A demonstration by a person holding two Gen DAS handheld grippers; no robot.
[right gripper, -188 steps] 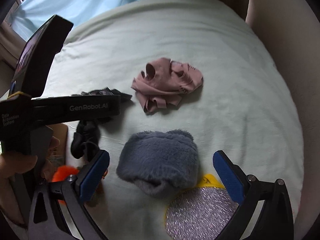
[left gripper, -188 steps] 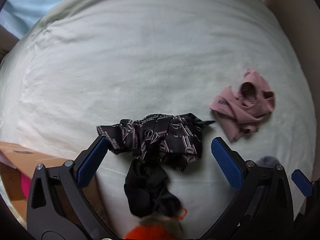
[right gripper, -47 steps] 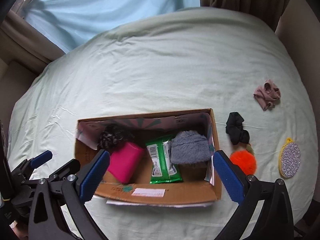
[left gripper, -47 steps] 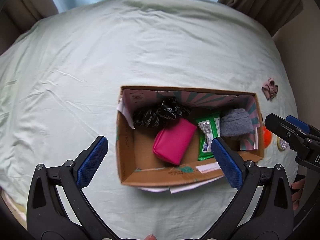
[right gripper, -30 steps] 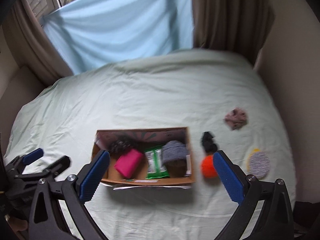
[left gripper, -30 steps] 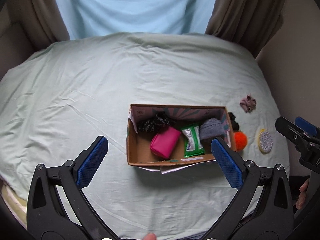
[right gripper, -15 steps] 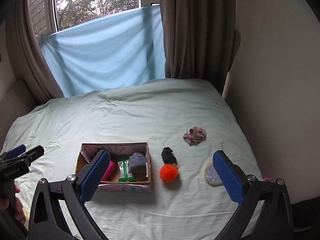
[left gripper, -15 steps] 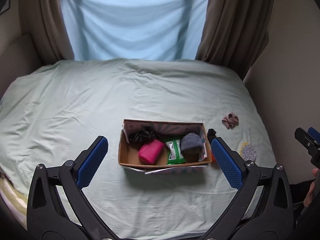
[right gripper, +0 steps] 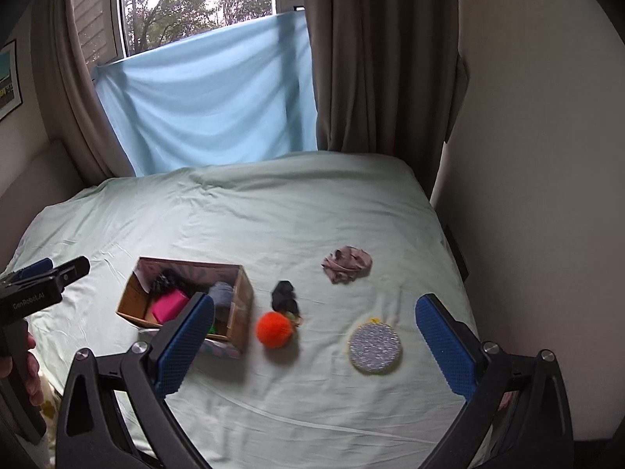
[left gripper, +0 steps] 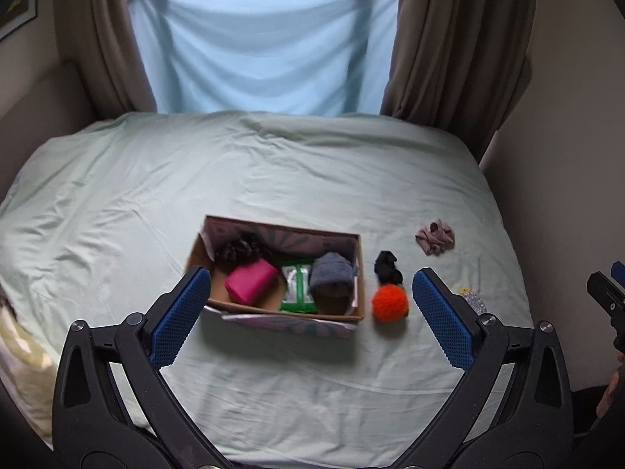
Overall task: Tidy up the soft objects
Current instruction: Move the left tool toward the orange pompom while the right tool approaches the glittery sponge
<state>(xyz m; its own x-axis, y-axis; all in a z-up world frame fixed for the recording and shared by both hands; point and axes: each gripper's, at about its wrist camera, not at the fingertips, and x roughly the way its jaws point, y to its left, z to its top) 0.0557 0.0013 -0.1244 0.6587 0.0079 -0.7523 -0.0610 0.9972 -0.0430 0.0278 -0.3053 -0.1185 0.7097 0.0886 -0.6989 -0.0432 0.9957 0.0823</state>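
A cardboard box [left gripper: 353, 273] [right gripper: 240, 301] sits on the pale green bed. Inside lie a patterned black cloth [left gripper: 242, 250], a pink pouch [left gripper: 250, 283], a green packet [left gripper: 297, 289] and a grey fuzzy item [left gripper: 330, 273]. To its right on the sheet lie an orange pompom [left gripper: 388, 304] [right gripper: 274, 329], a black cloth [left gripper: 386, 267] [right gripper: 284, 296], a pink cloth [left gripper: 435, 236] [right gripper: 347, 264] and a round silver scrubber [right gripper: 375, 351]. My left gripper [left gripper: 308, 316] and right gripper [right gripper: 312, 348] are both open, empty, and held high and far back from the bed.
Brown curtains [left gripper: 457, 47] and a blue sheet [left gripper: 258, 43] over the window stand behind the bed. A beige wall [right gripper: 539, 156] runs along the bed's right side. The bed sheet [left gripper: 117, 195] stretches wide to the left of the box.
Both grippers have pulled up and back from the bed, so the box and objects look smaller. Earlier the patterned cloth and grey fuzzy item lay on the sheet; now they are in the box.
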